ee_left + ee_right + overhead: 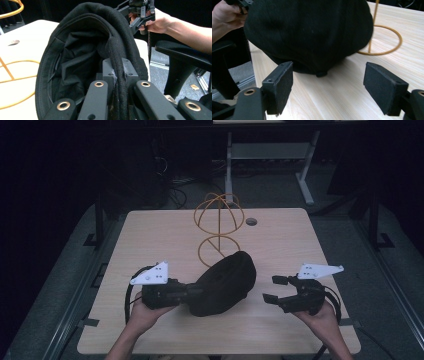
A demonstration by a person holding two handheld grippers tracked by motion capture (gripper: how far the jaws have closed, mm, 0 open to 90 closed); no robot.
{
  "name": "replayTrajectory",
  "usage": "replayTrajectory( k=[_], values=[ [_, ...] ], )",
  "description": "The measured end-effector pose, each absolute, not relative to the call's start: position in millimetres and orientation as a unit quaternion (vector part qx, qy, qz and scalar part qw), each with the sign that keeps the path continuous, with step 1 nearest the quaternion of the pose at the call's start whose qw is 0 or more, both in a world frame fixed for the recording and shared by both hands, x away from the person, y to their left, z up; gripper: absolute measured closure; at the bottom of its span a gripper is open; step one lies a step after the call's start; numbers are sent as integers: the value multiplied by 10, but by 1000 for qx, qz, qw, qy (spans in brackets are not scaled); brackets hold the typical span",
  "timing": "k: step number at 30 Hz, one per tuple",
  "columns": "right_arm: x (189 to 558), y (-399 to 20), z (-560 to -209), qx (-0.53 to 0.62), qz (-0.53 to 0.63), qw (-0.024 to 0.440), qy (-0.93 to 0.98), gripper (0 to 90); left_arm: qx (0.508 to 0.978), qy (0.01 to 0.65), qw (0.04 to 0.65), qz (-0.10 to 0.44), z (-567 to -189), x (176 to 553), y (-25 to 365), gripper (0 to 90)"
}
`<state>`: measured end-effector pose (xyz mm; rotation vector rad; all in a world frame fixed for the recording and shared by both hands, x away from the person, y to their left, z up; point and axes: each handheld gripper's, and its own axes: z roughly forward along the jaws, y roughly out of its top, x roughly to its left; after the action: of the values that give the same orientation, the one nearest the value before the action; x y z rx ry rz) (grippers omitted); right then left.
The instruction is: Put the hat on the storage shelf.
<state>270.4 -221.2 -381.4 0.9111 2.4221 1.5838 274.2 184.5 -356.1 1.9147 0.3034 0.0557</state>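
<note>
A black fabric hat (227, 282) is held near the middle of the wooden table (300, 245); whether it touches the top I cannot tell. My left gripper (197, 292) comes in from the left, shut on the hat's brim. In the left gripper view the jaws (119, 70) pinch the folded rim, and the hat's hollow inside (82, 50) faces the camera. My right gripper (272, 289) hovers to the right of the hat, open and holding nothing. Its pads (279, 85) stand wide apart, a short way from the hat's crown (312, 32). A yellow wire hat stand (219, 220) rises just behind the hat.
The stand's ring base (384, 37) rests on the table close to the hat. A round cable hole (251, 221) sits near the far edge. A black chair (180, 57) is beside the table. A white desk frame (270, 150) stands on the floor beyond.
</note>
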Motion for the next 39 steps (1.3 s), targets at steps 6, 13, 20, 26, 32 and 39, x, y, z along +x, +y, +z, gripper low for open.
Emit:
replayTrajectory(
  k=[6, 13, 20, 26, 32, 39],
  values=[
    [2715, -2134, -3802, 294, 528, 42, 796, 225, 813, 142, 564, 29, -3554, 2741, 1858, 843],
    [2758, -2016, -3855, 294, 544, 26, 786, 218, 807, 146, 572, 23, -3545, 2768, 1885, 843],
    [2842, -1933, -3853, 306, 558, 30, 771, 206, 792, 145, 593, 20, -3479, 2780, 1884, 843],
    [2858, -1943, -3729, 303, 583, 44, 753, 205, 782, 133, 608, 15, -3348, 2765, 1876, 843],
    [2870, -1933, -3665, 291, 605, 47, 740, 304, 783, 113, 612, 15, -3258, 2726, 1819, 842],
    [2889, -1891, -3652, 269, 623, 63, 732, 759, 779, 100, 619, 6, -3225, 2711, 1779, 842]
  ],
)
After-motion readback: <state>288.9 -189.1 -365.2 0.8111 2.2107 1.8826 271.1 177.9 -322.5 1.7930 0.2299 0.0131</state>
